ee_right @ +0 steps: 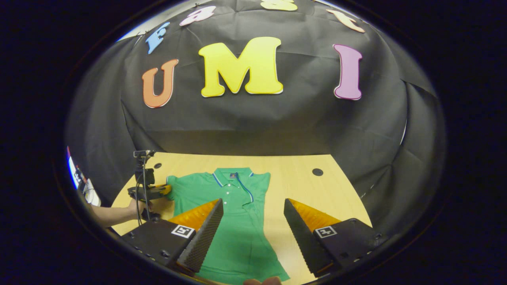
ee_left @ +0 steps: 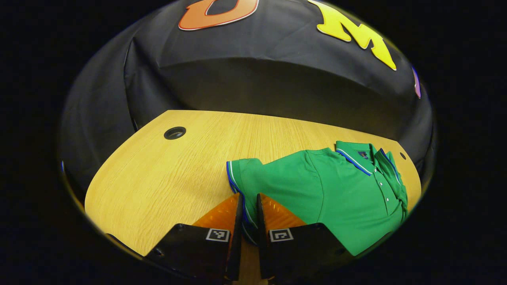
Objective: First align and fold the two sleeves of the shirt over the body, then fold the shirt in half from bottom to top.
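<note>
A green polo shirt (ee_left: 317, 186) with blue and white trim lies flat on the wooden table (ee_left: 158, 178), collar toward the booth wall. My left gripper (ee_left: 249, 196) is shut on the hem of the shirt's near sleeve (ee_left: 245, 170), and cloth shows between its fingers. In the right gripper view a hand (ee_right: 136, 206) holds the left gripper (ee_right: 152, 192) at that sleeve (ee_right: 174, 190). My right gripper (ee_right: 253, 202) hovers open above the shirt (ee_right: 237, 237), holding nothing. The shirt's other side ends in a straight edge, with that sleeve lying folded over the body.
The table (ee_right: 317, 190) has bare wood on both sides of the shirt. Round cable holes (ee_left: 174, 133) (ee_right: 317, 171) sit near its back corners. Black cloth walls close off the back and sides. A forearm (ee_right: 109, 213) reaches in from the left edge.
</note>
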`<control>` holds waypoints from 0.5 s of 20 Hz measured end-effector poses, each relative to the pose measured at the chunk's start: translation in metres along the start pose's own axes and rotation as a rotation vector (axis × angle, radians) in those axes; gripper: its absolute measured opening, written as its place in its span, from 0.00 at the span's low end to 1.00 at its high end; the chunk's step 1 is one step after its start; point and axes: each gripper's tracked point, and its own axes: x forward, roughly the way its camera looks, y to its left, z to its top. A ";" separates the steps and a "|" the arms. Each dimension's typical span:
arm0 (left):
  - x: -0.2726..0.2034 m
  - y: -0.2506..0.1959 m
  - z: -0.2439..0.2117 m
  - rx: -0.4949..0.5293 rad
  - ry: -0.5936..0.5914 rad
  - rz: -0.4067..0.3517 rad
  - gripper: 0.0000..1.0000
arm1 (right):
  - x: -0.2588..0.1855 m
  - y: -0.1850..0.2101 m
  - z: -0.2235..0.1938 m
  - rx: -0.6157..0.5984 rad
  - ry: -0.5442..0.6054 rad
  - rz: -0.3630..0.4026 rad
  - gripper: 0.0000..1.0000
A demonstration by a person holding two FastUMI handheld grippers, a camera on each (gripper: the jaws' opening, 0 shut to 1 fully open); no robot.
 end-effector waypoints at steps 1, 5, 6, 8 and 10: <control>-0.001 -0.004 0.000 -0.001 0.003 -0.013 0.20 | 0.002 -0.002 -0.004 0.010 0.007 -0.002 0.94; -0.003 -0.016 0.006 0.011 0.011 -0.050 0.05 | 0.009 -0.014 -0.007 0.052 0.016 -0.015 0.94; -0.006 -0.020 0.010 0.001 0.006 -0.057 0.04 | 0.010 -0.018 -0.005 0.055 0.012 -0.018 0.94; -0.014 -0.026 0.020 -0.030 -0.003 -0.069 0.04 | 0.011 -0.023 -0.002 0.067 0.004 -0.017 0.93; -0.023 -0.033 0.034 -0.050 -0.024 -0.076 0.04 | 0.011 -0.025 0.001 0.076 -0.004 -0.010 0.96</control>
